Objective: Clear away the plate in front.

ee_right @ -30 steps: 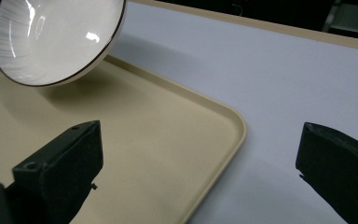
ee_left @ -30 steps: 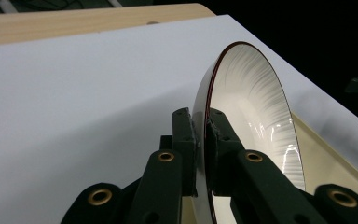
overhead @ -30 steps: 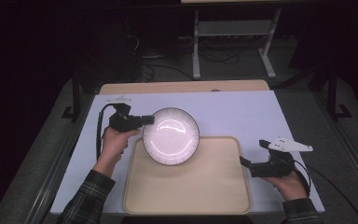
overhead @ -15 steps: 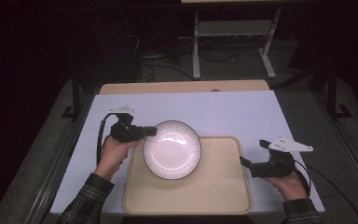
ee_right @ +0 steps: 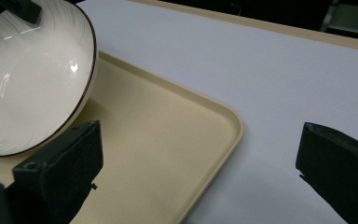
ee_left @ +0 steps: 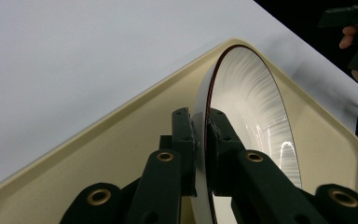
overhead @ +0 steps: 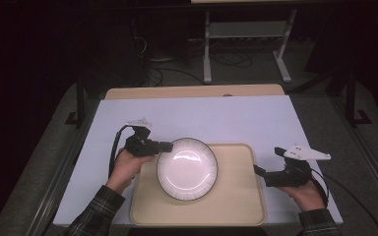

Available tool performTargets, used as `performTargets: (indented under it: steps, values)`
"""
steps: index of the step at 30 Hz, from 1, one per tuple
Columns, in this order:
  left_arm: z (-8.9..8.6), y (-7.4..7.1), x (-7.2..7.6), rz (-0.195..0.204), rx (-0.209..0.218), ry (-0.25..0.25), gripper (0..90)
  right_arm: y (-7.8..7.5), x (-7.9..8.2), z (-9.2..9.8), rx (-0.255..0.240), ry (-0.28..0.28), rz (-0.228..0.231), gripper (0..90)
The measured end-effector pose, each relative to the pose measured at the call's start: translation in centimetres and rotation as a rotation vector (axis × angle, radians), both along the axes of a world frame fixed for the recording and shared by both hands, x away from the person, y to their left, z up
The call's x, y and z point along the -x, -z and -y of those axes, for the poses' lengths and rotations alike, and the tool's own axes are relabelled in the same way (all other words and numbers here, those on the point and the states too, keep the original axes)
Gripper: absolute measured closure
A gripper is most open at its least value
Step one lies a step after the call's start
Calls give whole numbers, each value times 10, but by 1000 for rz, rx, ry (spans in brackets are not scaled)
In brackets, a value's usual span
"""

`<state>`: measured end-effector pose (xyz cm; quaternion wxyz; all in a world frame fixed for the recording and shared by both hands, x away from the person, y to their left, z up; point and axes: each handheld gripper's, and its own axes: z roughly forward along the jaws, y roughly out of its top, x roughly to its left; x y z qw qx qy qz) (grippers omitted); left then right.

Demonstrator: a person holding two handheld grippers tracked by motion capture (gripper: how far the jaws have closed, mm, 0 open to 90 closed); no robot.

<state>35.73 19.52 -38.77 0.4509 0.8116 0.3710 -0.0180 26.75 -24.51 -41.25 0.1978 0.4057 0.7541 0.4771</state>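
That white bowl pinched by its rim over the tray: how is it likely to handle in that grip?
The bowl looks glazed and glossy, so it is probably stiff, slippery and breakable if dropped. The left gripper clamps only one edge of the rim, so the bowl's weight likely levers against the pads and it may pivot or sag. Set on the tray, its round base should sit steady.

I am gripping the white plate (overhead: 187,168) by its left rim with my left gripper (overhead: 163,146), holding it over the beige tray (overhead: 236,196) on the worktop (overhead: 202,118). My right gripper (overhead: 259,170) is hovering at the tray's right edge, its jaws seemingly parted.
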Motion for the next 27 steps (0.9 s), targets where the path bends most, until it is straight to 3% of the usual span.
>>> performTargets:
  steps: [7, 14, 19, 23, 27]
  values:
    - [5, 7, -1, -30, 12, 19, 839, 0, 0, 0, 3, -2, 0, 0]
    - [5, 11, -3, -36, 11, 20, 842, 1, 0, -1, 7, -5, -1, 0]
    - [7, 15, -5, -24, -19, 11, 849, 1, -1, -1, 7, -5, 0, 1]
    - [8, 19, -7, -9, -68, 8, 857, 1, 0, -1, 7, -5, 1, 0]
    - [9, 22, -10, -9, -74, 12, 858, 1, -1, -2, 11, -7, 1, 0]
